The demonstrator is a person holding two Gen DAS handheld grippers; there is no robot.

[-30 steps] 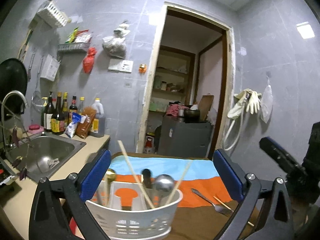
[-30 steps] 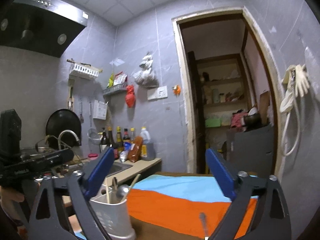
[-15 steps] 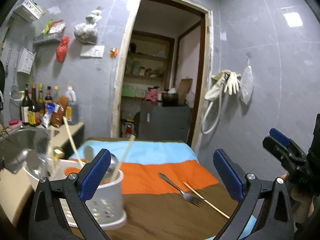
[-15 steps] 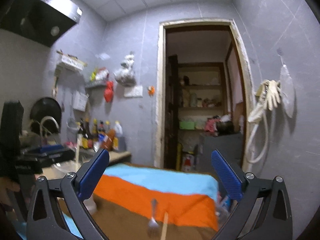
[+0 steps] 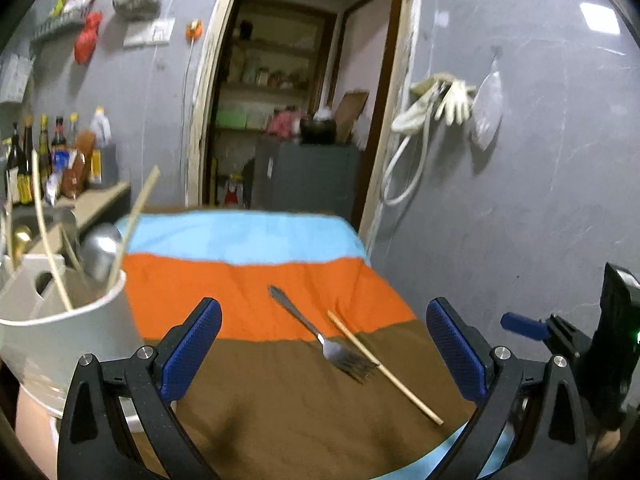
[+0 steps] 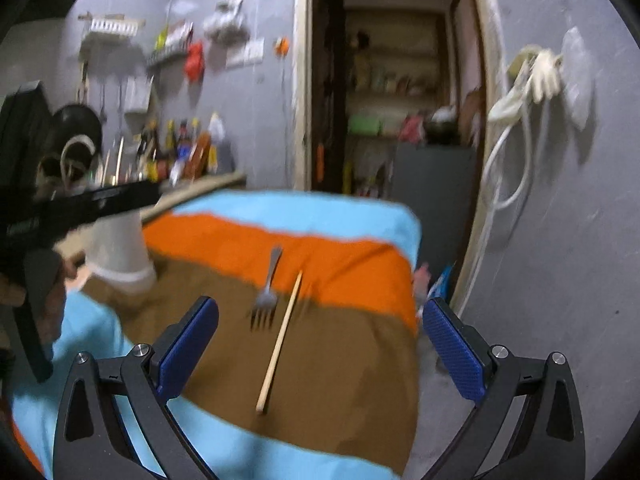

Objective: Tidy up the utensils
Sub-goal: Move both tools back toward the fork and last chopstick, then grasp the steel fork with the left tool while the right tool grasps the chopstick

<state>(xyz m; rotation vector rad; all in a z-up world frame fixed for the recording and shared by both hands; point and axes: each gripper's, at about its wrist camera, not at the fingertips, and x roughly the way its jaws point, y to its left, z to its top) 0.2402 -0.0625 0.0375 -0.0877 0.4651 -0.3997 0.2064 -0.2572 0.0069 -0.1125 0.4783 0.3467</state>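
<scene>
A metal fork (image 5: pixel 320 340) (image 6: pixel 267 292) and a single wooden chopstick (image 5: pixel 384 368) (image 6: pixel 280 340) lie side by side on the brown band of a striped cloth (image 5: pixel 248 288) (image 6: pixel 352 344). A white utensil holder (image 5: pixel 56 320) (image 6: pixel 118 248) stands at the cloth's left edge with chopsticks and a metal spoon (image 5: pixel 100 252) in it. My left gripper (image 5: pixel 324 348) is open, above the cloth, with the fork between and beyond its fingers. My right gripper (image 6: pixel 320 344) is open too, with the chopstick lying ahead between its fingers. Neither holds anything.
A counter with sauce bottles (image 5: pixel 52 160) and a sink runs along the left wall. A doorway (image 5: pixel 296 112) opens behind the table. Gloves and a hose (image 5: pixel 440 104) hang on the right wall, close to the table's right edge. The other gripper's body (image 6: pixel 60 208) shows at left.
Both grippers swung right and tilted down toward the cloth. The holder slid to the left edge of the left view; the fork and chopstick now sit centred in both views.
</scene>
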